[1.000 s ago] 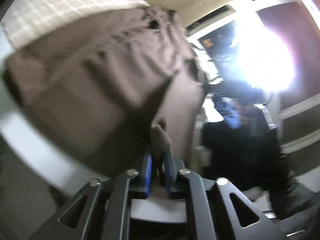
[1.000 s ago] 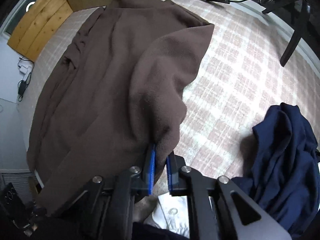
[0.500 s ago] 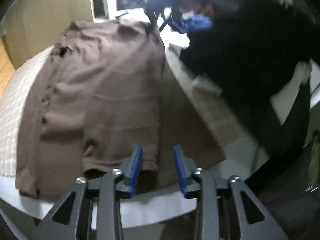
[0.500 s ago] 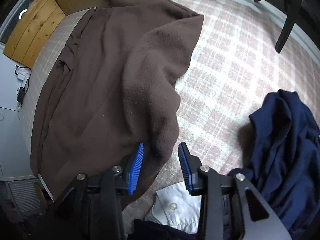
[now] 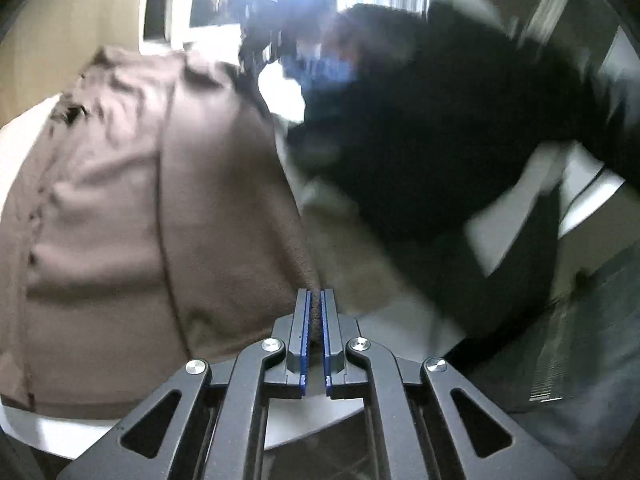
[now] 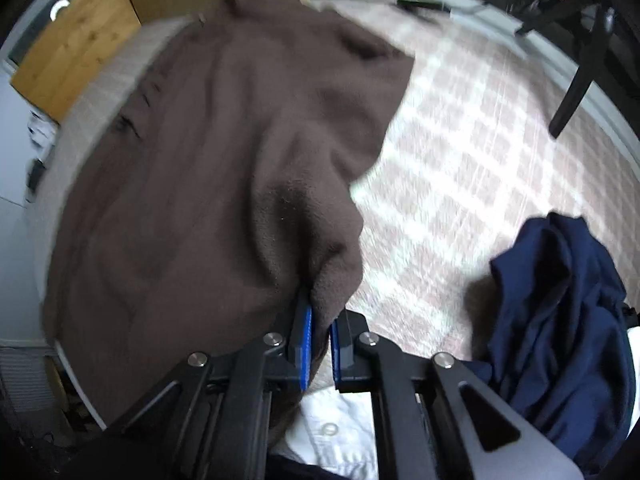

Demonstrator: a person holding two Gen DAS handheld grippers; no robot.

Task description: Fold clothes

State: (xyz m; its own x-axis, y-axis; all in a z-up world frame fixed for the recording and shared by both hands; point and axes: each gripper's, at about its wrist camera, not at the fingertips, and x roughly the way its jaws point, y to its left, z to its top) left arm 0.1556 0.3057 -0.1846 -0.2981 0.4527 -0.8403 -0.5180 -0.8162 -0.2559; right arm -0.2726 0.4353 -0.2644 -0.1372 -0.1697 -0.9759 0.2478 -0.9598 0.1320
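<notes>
Two pairs of tongs each pinch the same brown fleece garment [image 6: 208, 184], which lies spread over a bed with a pink-and-white checked cover [image 6: 472, 128]. The left tongs [image 5: 316, 312] are pressed together on a thin edge of the fleece [image 5: 140, 208] — the cloth runs from between the blue pads up toward 11 o'clock, filling the left half of that view. The right tongs [image 6: 320, 328] clamp a bunched corner of the garment, and the bulk of it fans out from the tips toward 10 through 12 o'clock. A crumpled navy garment [image 6: 568, 320] sits on the cover at 4 o'clock, well apart from the fleece. A white buttoned cloth [image 6: 336, 428] shows beneath the right tongs at 6 o'clock. The left view is blurred — a dark shape [image 5: 440, 128] fills its 1 to 3 o'clock side.
</notes>
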